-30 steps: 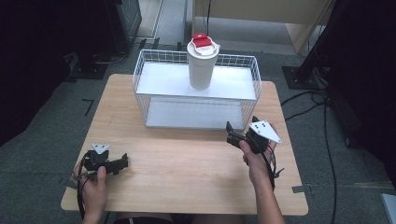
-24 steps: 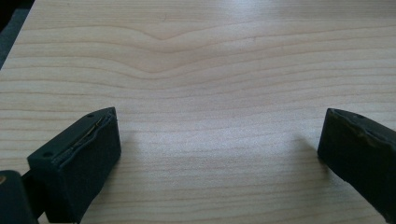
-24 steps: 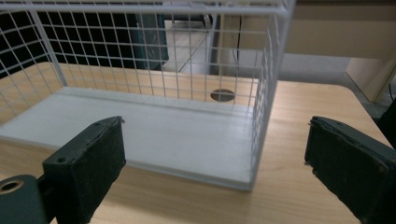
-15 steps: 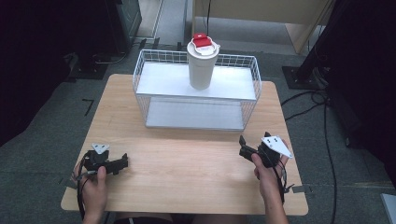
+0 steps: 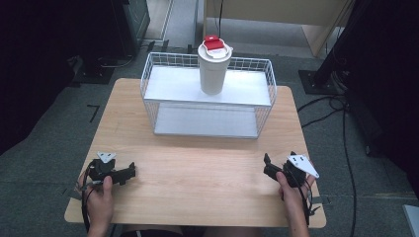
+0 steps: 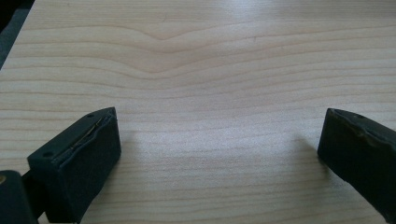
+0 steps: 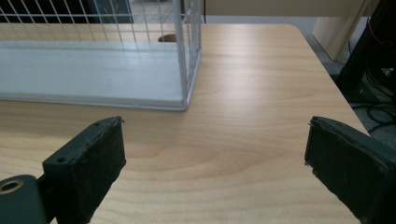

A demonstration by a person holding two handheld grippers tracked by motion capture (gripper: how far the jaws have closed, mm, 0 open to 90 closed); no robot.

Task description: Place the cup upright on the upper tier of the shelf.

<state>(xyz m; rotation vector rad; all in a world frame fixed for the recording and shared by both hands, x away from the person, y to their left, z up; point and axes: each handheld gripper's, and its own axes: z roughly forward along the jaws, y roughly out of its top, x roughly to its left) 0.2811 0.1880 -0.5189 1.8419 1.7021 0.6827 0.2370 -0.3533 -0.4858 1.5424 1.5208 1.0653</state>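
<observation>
A white wire rack (image 5: 165,84) with two white shelves stands at the far middle of the wooden table (image 5: 202,168). On its top shelf a white tumbler with a red lid (image 5: 213,69) stands upright. My left gripper (image 5: 131,172) rests near the front left corner, open, its jaws wide apart over bare wood in the left gripper view (image 6: 219,121). My right gripper (image 5: 267,165) is held near the front right, well short of the rack. It is open and holds nothing (image 7: 215,123), and the rack's lower shelf (image 7: 93,70) and near corner lie ahead of it.
Grey carpet surrounds the table, with black cables (image 5: 321,106) on the floor at the right. Dark equipment stands at both sides, and a pale wooden cabinet (image 5: 276,12) is behind. The table's right edge (image 7: 327,70) runs close to my right gripper.
My right gripper has drawn back from beside the rack toward the front right of the table. The left gripper has stayed put.
</observation>
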